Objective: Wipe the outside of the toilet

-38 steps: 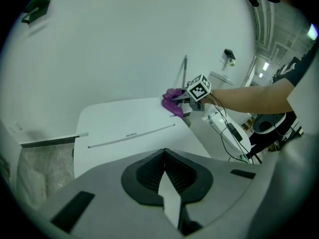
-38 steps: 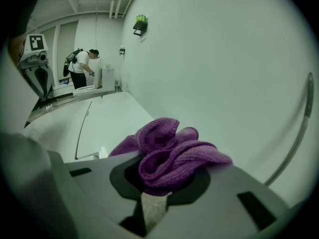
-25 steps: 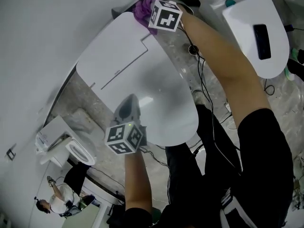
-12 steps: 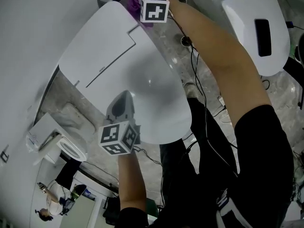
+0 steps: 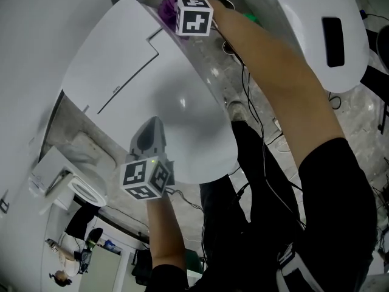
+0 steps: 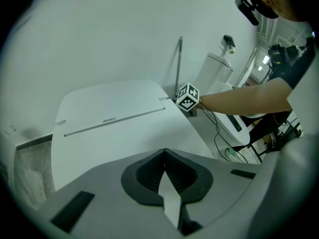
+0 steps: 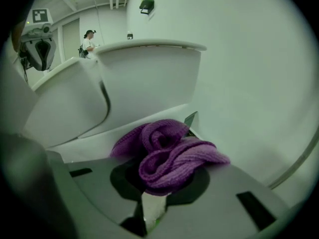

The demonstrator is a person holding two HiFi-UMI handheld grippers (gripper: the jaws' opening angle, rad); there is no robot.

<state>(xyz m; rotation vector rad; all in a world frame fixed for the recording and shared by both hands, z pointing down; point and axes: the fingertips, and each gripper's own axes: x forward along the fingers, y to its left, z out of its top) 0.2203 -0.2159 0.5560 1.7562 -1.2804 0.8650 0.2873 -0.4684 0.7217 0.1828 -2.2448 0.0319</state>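
Note:
A white toilet (image 5: 152, 84) with its lid down fills the middle of the head view. My right gripper (image 5: 173, 8) is at the toilet's far right corner, by the back wall, shut on a bunched purple cloth (image 5: 168, 3) (image 7: 167, 153) that touches the toilet's side (image 7: 144, 88). In the right gripper view the cloth spills out of the jaws and hides their tips. My left gripper (image 5: 149, 140) hovers over the lid's near edge, shut with nothing in it; its view looks along the lid (image 6: 109, 118) toward the right gripper's marker cube (image 6: 188, 97).
A second white toilet (image 5: 325, 35) stands to the right. Black cables (image 5: 255, 132) trail over the marbled floor (image 5: 213, 66) between the two. A white wall (image 5: 42, 41) curves behind. More fixtures (image 5: 70, 184) and a distant person (image 5: 64, 278) show at lower left.
My right gripper with the cloth has slid a little left and farther back along the toilet's rear corner. The left gripper drifted slightly left over the lid.

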